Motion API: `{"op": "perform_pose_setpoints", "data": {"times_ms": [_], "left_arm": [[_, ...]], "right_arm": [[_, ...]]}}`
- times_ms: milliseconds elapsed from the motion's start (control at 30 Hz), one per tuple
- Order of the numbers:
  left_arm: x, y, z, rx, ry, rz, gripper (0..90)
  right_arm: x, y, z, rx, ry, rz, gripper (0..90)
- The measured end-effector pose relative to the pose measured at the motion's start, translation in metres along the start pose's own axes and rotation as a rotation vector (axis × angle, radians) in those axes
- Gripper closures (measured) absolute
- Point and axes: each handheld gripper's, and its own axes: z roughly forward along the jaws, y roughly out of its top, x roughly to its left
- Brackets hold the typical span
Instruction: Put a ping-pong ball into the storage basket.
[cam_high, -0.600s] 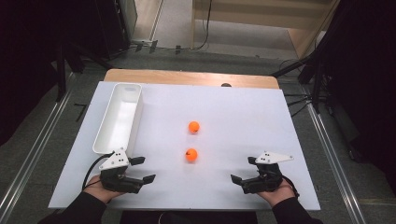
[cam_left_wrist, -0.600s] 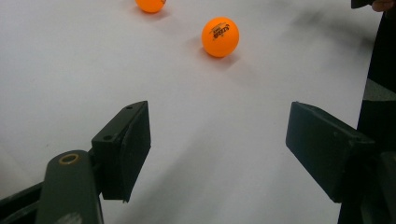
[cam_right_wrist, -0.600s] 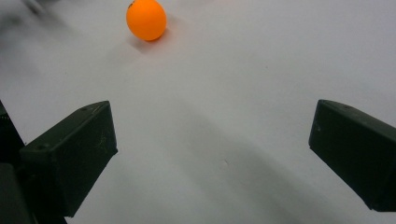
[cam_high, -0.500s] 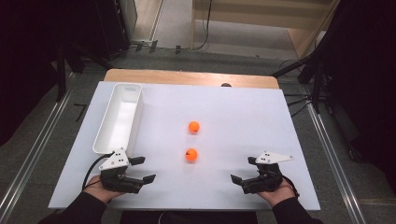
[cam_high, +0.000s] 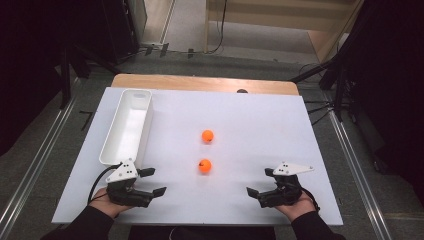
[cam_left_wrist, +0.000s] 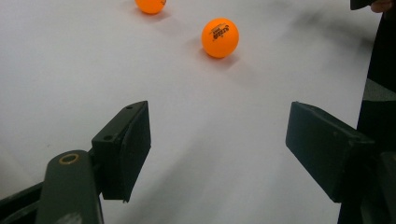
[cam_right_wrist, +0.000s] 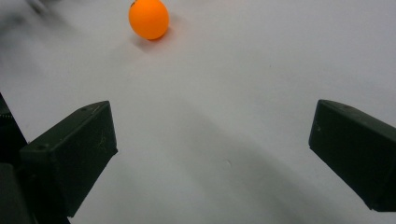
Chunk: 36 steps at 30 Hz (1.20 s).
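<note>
Near ball (cam_high: 205, 166): orange, printed mark on top; rests free on the white table sheet (cam_high: 260, 125), ahead of both sets of jaws, roughly midway between them and clear of either.
Far ball (cam_high: 207, 135): same kind, lies just beyond the near ball, apart from it, farther from both sets of jaws.
Left gripper (cam_high: 152, 182): jaws stand apart with bare sheet between them, gripping nothing; near ball sits ahead and slightly right of centre in the left gripper view (cam_left_wrist: 220, 37), far ball at the top edge (cam_left_wrist: 150, 4).
Right gripper (cam_high: 260, 182): jaws wide apart, nothing between them; one ball lies ahead and to the left in the right gripper view (cam_right_wrist: 148, 18), probably the near one, though the framing leaves this unsure.
Hands: each gripper rests low at the table's near edge, pointing inward toward the balls; judged a ready stance, jaws pre-opened wider than a ball so either can close in directly.
White tray (cam_high: 107, 155): long, empty, lies just beyond the left gripper; judged the likely destination, which favours the left side for the carry.
Pick status: not yet begun; no ball touched.
</note>
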Motion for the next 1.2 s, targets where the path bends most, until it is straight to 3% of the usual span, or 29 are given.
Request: {"op": "perform_pose_setpoints", "data": {"times_ms": [1200], "left_arm": [[0.0, 0.0001, 0.0013, 0.005, -0.002, 0.004, 22.6]], "right_arm": [[0.0004, -0.0017, 0.0022, 0.01, 0.011, -0.004, 0.0]]}}
